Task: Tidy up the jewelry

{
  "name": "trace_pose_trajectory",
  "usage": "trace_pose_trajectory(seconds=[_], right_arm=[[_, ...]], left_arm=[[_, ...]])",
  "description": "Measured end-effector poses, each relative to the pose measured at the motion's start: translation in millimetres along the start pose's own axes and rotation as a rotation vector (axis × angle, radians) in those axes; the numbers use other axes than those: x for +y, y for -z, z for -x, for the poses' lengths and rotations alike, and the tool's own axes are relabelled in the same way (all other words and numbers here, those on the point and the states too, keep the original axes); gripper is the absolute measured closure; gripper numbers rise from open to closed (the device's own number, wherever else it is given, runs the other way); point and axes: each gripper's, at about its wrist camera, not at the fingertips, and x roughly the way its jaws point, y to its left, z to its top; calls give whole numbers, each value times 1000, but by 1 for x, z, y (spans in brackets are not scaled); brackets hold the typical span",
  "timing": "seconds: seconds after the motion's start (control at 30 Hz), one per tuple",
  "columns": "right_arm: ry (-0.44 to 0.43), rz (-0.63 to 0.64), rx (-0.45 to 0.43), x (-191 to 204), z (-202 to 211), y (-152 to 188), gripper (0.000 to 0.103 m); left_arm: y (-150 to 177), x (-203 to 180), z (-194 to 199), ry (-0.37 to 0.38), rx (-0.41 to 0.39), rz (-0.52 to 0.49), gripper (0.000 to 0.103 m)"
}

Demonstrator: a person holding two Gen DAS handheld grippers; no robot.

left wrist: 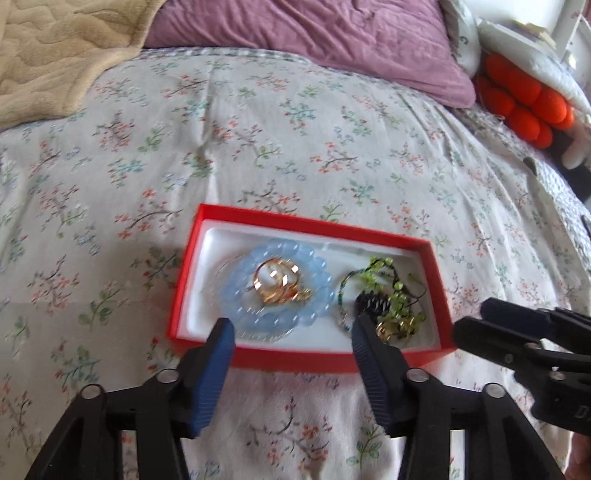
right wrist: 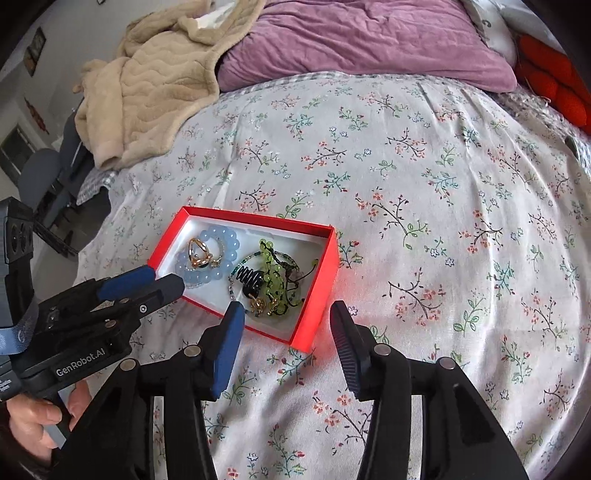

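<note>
A red box with a white lining lies on the floral bedspread; it also shows in the right wrist view. In its left half a pale blue bead bracelet rings gold rings. Its right half holds a green bead bracelet, a black spiral hair tie and a small gold piece. My left gripper is open and empty over the box's near edge. My right gripper is open and empty at the box's near right corner; it shows at the right in the left wrist view.
A purple pillow and a beige blanket lie at the head of the bed. An orange plush sits far right. A chair stands off the bed's left edge.
</note>
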Motion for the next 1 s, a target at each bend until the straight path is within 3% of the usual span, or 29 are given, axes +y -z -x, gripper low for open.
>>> trace_pose_trajectory(seconds=[0.1,0.17,0.2,0.33,0.37,0.7,1.0], right_arm=[[42,28,30,6,6,7,51],[64,42,47,11,10,14,49],[69,43,55,11,11,18,44],[89,41,67,16,17,32,4],[95,43,64,17,18,34,1],[192,16,67,16,19,43,0],[209,42,89,20,9,43,0]], left_arm=[[9,3,7,-62,24,15,19],[15,4,11,-105,37,17,14],[19,5,13,-122,42,18,10],[32,6,21,-189,57,17,1],[34,7,23,-197,56,20,1],[46,10,29,-240,61,28,1],[46,8,24,-239,87,16,1]])
